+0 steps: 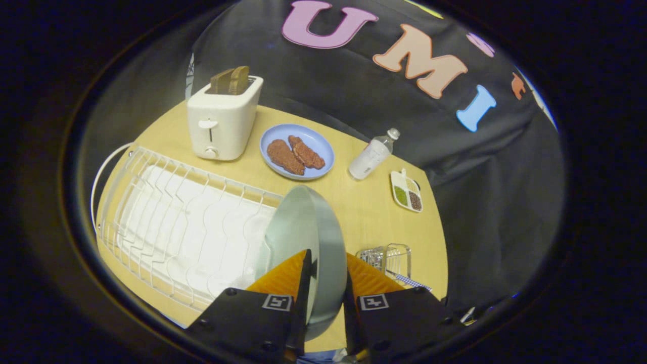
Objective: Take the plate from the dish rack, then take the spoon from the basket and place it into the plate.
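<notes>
A pale grey-green plate stands on edge between my fingers, and my gripper is shut on its rim, one finger on each face. The plate is at the right end of the white wire dish rack, just over the rack's edge; whether it still touches the rack I cannot tell. A small wire basket sits on the table right of my fingers; its contents are mostly hidden behind the right finger, and no spoon can be made out.
Beyond the rack stand a white toaster with bread slices, a blue plate with two brown patties, a lying clear bottle and a small divided dish. Bare wooden table lies between the plate and these.
</notes>
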### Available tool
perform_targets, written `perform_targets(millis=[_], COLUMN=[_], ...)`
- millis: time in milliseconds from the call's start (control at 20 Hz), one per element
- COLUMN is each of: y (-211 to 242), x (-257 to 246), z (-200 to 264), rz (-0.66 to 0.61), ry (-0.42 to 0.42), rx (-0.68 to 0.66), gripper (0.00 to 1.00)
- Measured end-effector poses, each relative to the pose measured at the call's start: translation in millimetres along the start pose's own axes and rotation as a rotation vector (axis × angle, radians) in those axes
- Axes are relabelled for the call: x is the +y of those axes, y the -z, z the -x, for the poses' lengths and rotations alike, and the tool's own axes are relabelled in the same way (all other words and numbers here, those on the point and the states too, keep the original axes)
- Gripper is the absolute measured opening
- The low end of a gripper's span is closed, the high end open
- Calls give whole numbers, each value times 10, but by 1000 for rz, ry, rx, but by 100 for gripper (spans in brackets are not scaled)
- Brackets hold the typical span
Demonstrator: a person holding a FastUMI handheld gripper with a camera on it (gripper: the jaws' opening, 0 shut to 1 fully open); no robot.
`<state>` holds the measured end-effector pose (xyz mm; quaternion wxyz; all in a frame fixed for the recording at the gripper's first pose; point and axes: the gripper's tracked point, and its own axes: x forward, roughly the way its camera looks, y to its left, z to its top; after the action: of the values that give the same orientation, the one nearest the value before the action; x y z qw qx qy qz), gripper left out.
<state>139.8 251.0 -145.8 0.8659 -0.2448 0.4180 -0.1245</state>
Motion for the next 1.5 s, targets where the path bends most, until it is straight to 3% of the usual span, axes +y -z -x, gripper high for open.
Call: perform_targets(millis=[350, 600, 850, 1050, 1350, 1450, 1500], y=[-358, -366, -405, -370, -230, -25, 114], x=[-40, -112, -358, -578, -840, -930, -1018], z=[236, 248, 237, 268, 607, 788, 831], rz=[130, 91, -59, -241, -643, -729, -753], ry=[87, 29, -65, -221, -623, -755, -783], rx=[-104, -101, -108, -93, -133, -127, -134], gripper=[30, 28, 28, 28, 28, 28, 28])
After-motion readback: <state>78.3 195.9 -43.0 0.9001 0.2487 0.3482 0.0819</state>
